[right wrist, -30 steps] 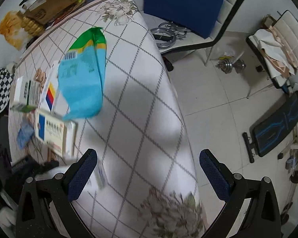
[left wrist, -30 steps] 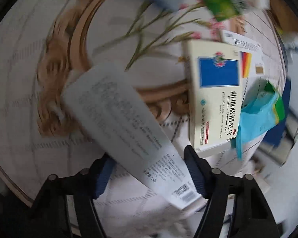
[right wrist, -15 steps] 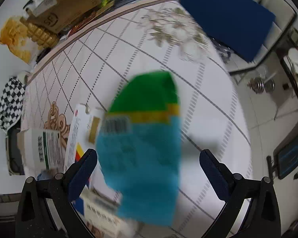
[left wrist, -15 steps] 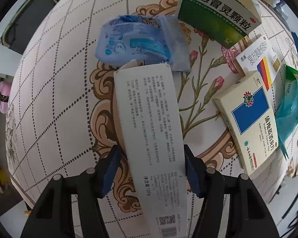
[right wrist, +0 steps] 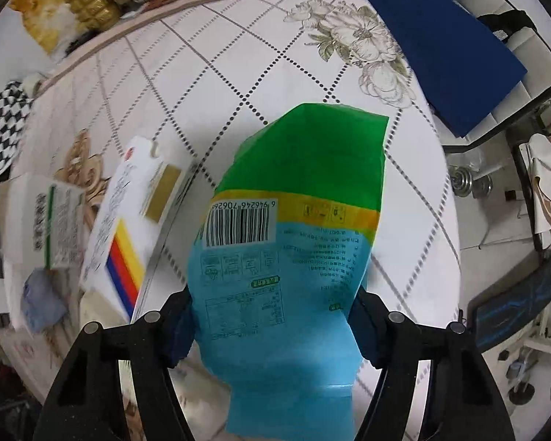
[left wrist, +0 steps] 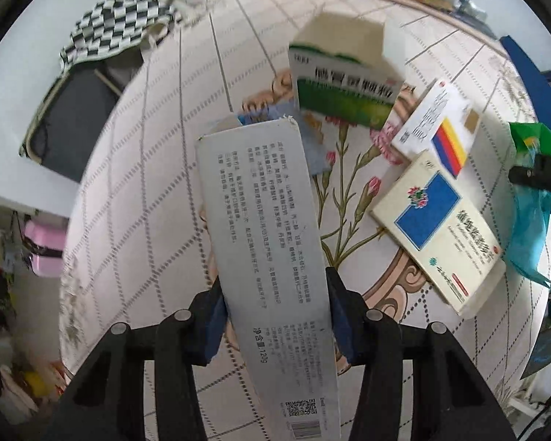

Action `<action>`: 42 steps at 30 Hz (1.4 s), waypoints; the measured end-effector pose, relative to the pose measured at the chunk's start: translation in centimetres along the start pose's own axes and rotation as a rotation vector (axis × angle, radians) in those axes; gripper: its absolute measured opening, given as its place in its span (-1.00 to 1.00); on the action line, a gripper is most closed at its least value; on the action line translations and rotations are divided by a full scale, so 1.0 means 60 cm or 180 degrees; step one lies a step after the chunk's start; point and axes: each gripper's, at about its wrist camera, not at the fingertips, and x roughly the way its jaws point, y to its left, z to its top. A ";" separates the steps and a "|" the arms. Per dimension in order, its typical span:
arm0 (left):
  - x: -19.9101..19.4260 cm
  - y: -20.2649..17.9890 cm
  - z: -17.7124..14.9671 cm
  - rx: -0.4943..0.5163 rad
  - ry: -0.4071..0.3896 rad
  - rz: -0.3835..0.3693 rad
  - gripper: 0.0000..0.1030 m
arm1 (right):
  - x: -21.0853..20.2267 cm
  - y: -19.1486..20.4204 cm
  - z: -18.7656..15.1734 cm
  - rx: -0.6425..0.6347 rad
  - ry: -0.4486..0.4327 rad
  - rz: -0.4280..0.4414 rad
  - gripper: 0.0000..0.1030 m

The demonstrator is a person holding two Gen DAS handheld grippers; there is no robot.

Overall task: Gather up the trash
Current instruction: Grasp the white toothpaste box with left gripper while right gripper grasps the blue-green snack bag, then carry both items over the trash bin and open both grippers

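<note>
Left tongs (left wrist: 275,316) clamped on grey carton (left wrist: 264,257), right tongs (right wrist: 272,327) pinching blue-green bag (right wrist: 290,242) between pads

The left gripper (left wrist: 275,316) pointed forward and down over the table, its two blue-padded fingers (left wrist: 211,325) drawn in against the long sides of a grey flattened carton (left wrist: 264,257), which they clamped near its lower half so that it stood out ahead of the black linkage. The right gripper (right wrist: 272,325) was likewise closed, its dark blue pads (right wrist: 178,332) pressing the two edges of a blue-and-green plastic packet (right wrist: 294,242). In the left wrist view, part of the right gripper's black body showed at the far right edge.
</note>
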 end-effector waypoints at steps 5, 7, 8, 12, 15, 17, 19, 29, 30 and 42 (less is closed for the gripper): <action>-0.053 -0.015 0.023 0.0103 -0.0208 -0.0027 -0.11 | -0.075 -0.011 -0.061 -0.0044 -0.0233 0.0135 0.36; -0.077 -0.015 0.040 0.0154 -0.0307 -0.0060 -0.11 | -0.105 -0.012 -0.091 -0.0082 -0.0323 0.0168 0.36; -0.091 -0.008 0.030 0.0176 -0.0356 -0.0088 -0.11 | -0.129 -0.009 -0.117 -0.0131 -0.0403 0.0175 0.36; -0.135 0.022 0.007 0.0287 -0.0507 -0.0236 -0.11 | -0.206 -0.003 -0.208 -0.0195 -0.0599 0.0223 0.36; -0.175 0.048 -0.033 0.0414 -0.0629 -0.0361 -0.11 | -0.256 0.008 -0.284 -0.0194 -0.0683 0.0304 0.36; -0.198 0.069 -0.064 0.0516 -0.0713 -0.0460 -0.11 | -0.290 0.022 -0.342 -0.0178 -0.0742 0.0357 0.36; -0.223 0.092 -0.106 0.0639 -0.0814 -0.0551 -0.11 | -0.318 0.039 -0.405 -0.0136 -0.0797 0.0402 0.36; -0.254 0.235 -0.328 0.1093 -0.0712 -0.0970 -0.11 | -0.396 0.127 -0.784 0.0221 -0.0846 0.0530 0.36; -0.245 0.247 -0.348 0.1097 -0.0612 -0.1022 -0.11 | -0.393 0.132 -0.811 0.0242 -0.0801 0.0538 0.36; 0.062 0.280 -0.526 0.1013 0.0717 -0.1246 -0.11 | -0.115 0.133 -1.134 0.0562 0.0400 0.0843 0.36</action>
